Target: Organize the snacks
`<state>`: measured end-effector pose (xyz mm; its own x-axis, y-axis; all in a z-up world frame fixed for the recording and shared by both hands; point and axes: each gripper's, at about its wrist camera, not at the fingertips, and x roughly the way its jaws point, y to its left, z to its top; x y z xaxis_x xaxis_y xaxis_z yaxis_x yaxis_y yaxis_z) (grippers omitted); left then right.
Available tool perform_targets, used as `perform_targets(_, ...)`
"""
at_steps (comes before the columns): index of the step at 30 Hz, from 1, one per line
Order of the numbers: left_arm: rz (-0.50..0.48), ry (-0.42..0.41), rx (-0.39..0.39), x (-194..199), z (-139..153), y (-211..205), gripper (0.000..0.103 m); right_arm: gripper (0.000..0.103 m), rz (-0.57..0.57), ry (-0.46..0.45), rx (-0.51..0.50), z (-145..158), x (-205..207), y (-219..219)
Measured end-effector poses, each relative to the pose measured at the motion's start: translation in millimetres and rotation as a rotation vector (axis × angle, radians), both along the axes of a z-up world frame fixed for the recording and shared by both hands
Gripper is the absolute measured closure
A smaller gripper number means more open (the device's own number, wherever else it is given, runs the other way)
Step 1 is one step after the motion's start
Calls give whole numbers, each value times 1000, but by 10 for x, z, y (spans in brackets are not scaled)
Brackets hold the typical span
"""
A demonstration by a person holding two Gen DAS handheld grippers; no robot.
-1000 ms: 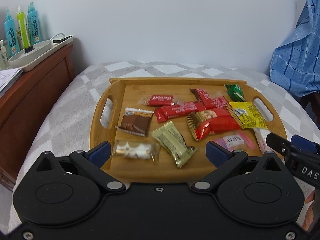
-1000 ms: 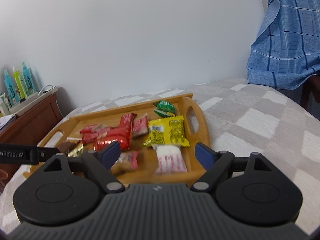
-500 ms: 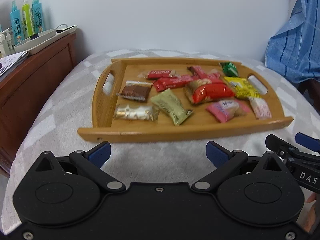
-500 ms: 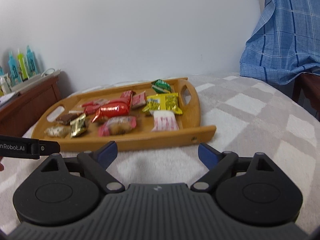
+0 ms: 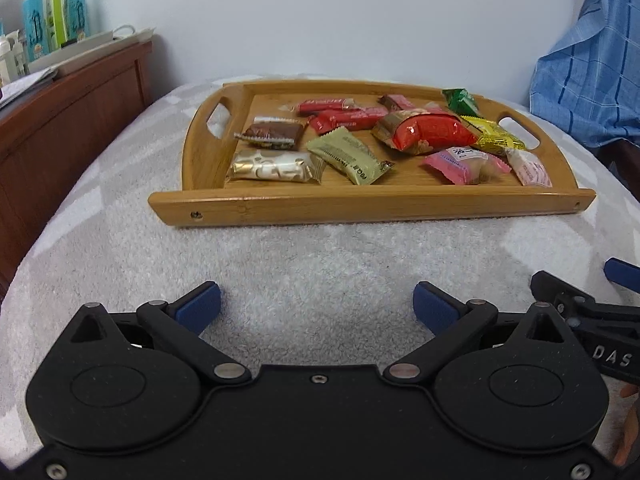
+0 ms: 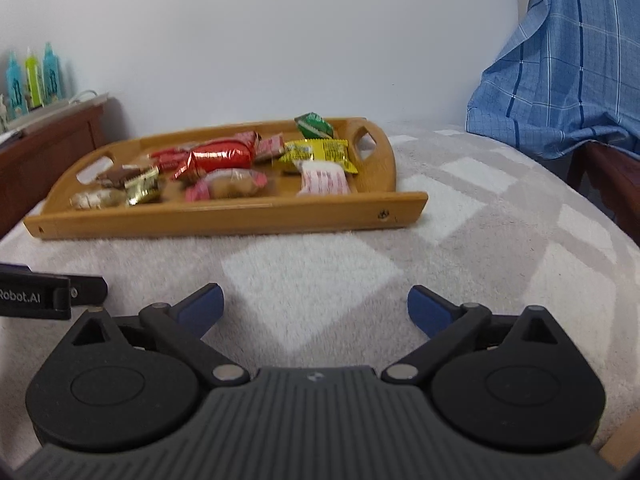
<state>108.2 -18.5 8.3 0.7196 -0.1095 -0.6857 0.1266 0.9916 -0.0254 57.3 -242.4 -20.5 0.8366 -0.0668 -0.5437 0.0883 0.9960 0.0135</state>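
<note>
A grey-and-white checked blanket [image 5: 320, 264] covers the bed beneath both pairs of fingers. Ahead of them, well apart, sits the wooden tray [image 5: 360, 204] holding the wrapped snacks [image 5: 432, 134]. The left gripper [image 5: 316, 306] has its fingers spread wide and empty; the right gripper [image 6: 314, 304] is opening its fingers, nothing between them

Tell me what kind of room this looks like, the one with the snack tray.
Probably a bedroom. The wooden tray sits on a soft checked blanket like a bed cover, a wooden cabinet beside it carries toiletry bottles, and a blue checked garment hangs on the other side.
</note>
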Motion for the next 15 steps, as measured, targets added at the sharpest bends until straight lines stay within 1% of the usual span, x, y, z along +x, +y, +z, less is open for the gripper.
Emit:
perform_targets(3,-2,-3,4,3,-16,-13,0,0,8,-7,-45,-25,-9,67)
perform_targets(9,6,-38,2,-49,-64,-21,0,0,9,-4,-37,-46,10,63)
perform_targets(15,33,-30,-1,-59,-58,-38,0,0,8,-10,-46,-62,7,81)
